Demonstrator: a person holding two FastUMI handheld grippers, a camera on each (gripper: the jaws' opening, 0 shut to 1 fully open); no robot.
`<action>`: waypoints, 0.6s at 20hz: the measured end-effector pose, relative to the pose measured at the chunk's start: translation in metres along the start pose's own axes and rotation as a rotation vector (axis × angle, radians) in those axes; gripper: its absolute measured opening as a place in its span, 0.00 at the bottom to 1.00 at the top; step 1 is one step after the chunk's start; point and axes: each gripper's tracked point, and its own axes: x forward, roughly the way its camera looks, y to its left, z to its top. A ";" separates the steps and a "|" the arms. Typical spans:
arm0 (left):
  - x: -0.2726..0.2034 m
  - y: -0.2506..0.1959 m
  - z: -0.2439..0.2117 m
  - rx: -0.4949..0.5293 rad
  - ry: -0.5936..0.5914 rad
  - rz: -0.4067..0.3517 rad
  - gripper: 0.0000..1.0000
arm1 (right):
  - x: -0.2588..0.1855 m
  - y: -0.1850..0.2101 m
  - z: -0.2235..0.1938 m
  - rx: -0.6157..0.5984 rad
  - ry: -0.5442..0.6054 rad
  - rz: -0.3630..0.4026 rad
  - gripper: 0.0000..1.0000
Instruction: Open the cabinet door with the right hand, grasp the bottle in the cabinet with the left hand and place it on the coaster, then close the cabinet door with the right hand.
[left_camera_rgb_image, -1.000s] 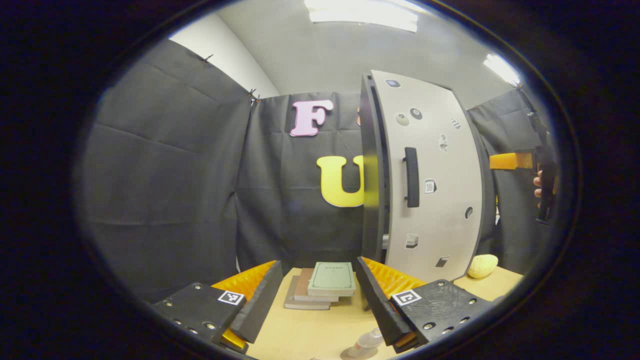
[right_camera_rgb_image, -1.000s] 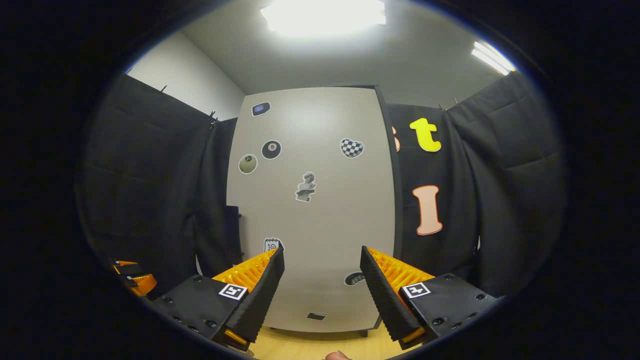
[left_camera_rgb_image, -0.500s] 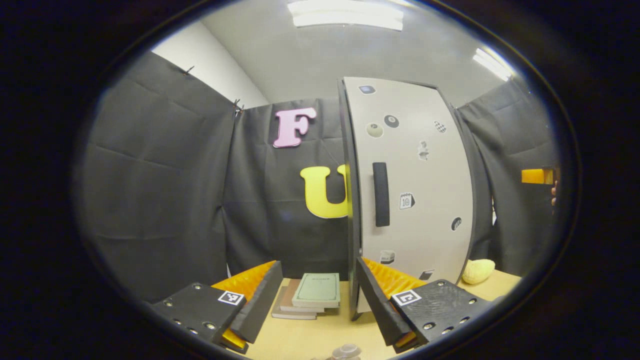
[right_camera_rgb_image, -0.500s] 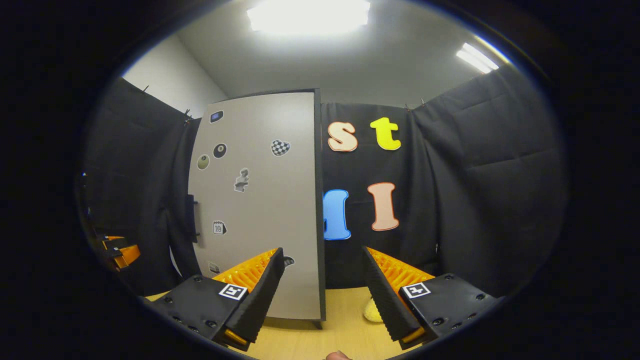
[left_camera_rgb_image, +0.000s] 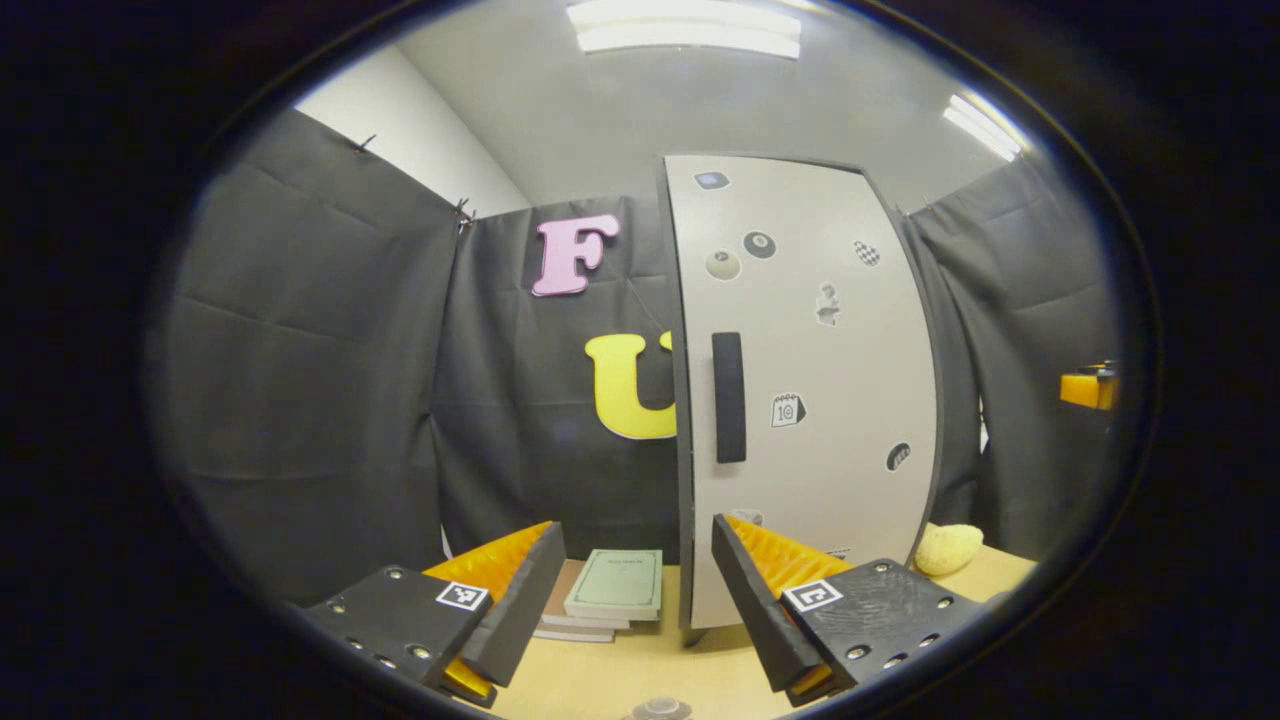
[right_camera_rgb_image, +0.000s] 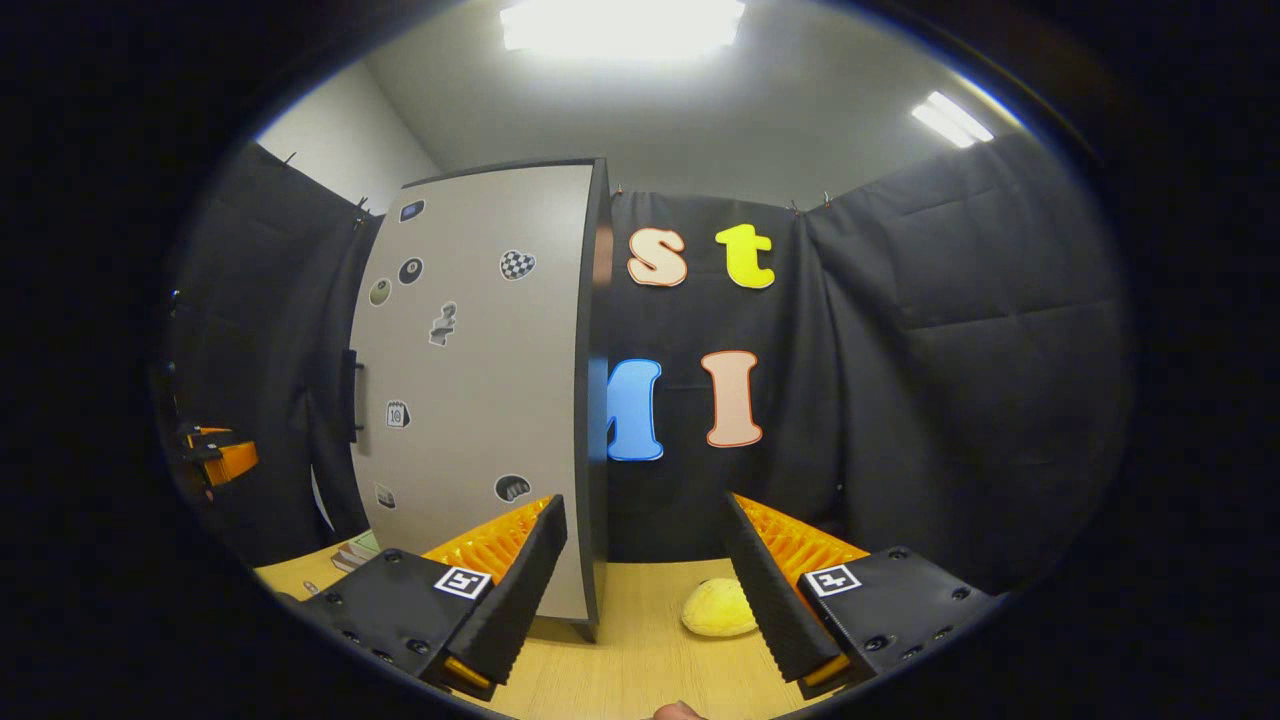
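Left gripper (left_camera_rgb_image: 635, 590) hangs above the wooden table (left_camera_rgb_image: 640, 665) with its fingers spread wide and nothing between them, looking at the cabinet door (left_camera_rgb_image: 805, 390), which sits flush and closed, dark handle (left_camera_rgb_image: 729, 397) facing us, a stack of notebooks (left_camera_rgb_image: 610, 598) just left of it. The bottle (left_camera_rgb_image: 658, 709) shows as a cap at the bottom edge of the left gripper view, standing on the table below the gripper. Right gripper (right_camera_rgb_image: 645, 590) is wide apart too, empty, touching nothing, with a yellow sponge-like lump (right_camera_rgb_image: 718, 611) on the table beside the cabinet.
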 end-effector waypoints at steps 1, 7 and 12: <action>0.001 -0.001 0.001 0.002 -0.002 -0.003 0.89 | 0.001 0.000 -0.005 -0.001 0.010 0.002 0.99; 0.002 -0.001 0.001 0.023 0.002 0.013 0.89 | 0.002 0.000 -0.010 0.024 0.022 0.013 0.99; 0.002 0.001 0.000 0.020 0.006 0.033 0.89 | 0.004 0.000 -0.010 0.027 0.024 0.011 0.94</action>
